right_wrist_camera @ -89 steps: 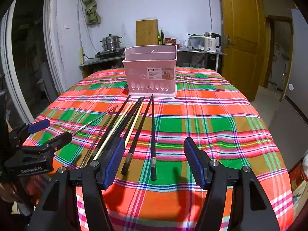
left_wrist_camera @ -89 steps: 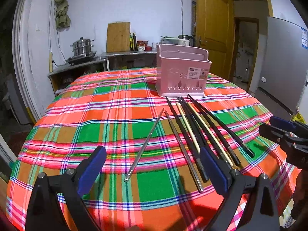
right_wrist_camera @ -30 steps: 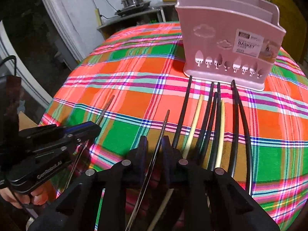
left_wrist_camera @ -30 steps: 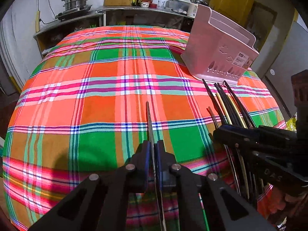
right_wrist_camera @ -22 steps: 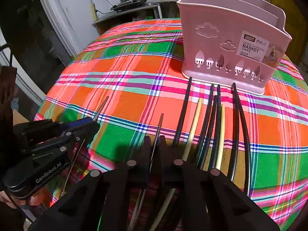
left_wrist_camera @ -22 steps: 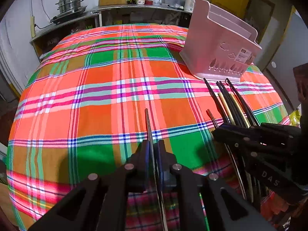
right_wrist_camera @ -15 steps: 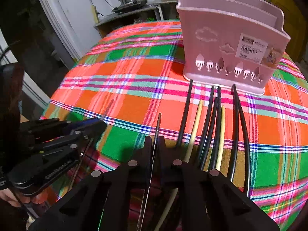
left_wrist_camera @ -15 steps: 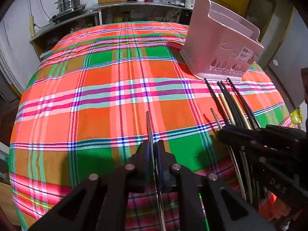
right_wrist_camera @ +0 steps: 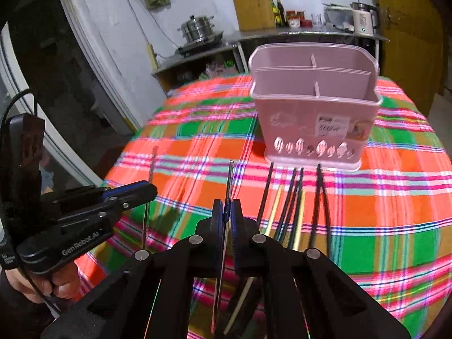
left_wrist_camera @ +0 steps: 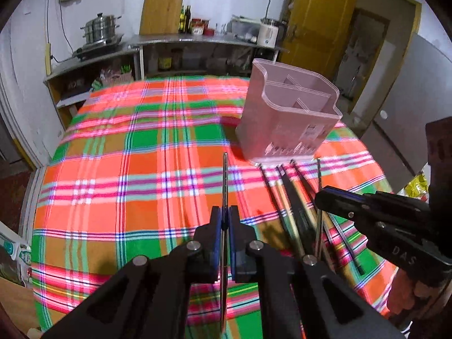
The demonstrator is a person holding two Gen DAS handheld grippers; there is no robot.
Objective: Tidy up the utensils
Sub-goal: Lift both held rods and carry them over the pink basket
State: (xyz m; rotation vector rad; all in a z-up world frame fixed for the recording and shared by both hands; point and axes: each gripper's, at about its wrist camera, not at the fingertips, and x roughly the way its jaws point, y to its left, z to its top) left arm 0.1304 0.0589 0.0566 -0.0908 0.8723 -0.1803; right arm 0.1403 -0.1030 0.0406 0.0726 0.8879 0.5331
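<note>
Before the pink plastic utensil basket point(right_wrist_camera: 313, 113), both my claws point(left_wrist_camera: 225, 220) point(right_wrist_camera: 226, 214) clamp thin metal chopsticks point(left_wrist_camera: 225, 180) (one each), ready for slotting in.

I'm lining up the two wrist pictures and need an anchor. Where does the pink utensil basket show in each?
Left wrist view: pink utensil basket stands upper right of centre, seen corner-on, beyond the left gripper.
Right wrist view: the basket sits upper right, label facing the camera.
Shared landmark: the steel steamer pot on the back counter.
</note>
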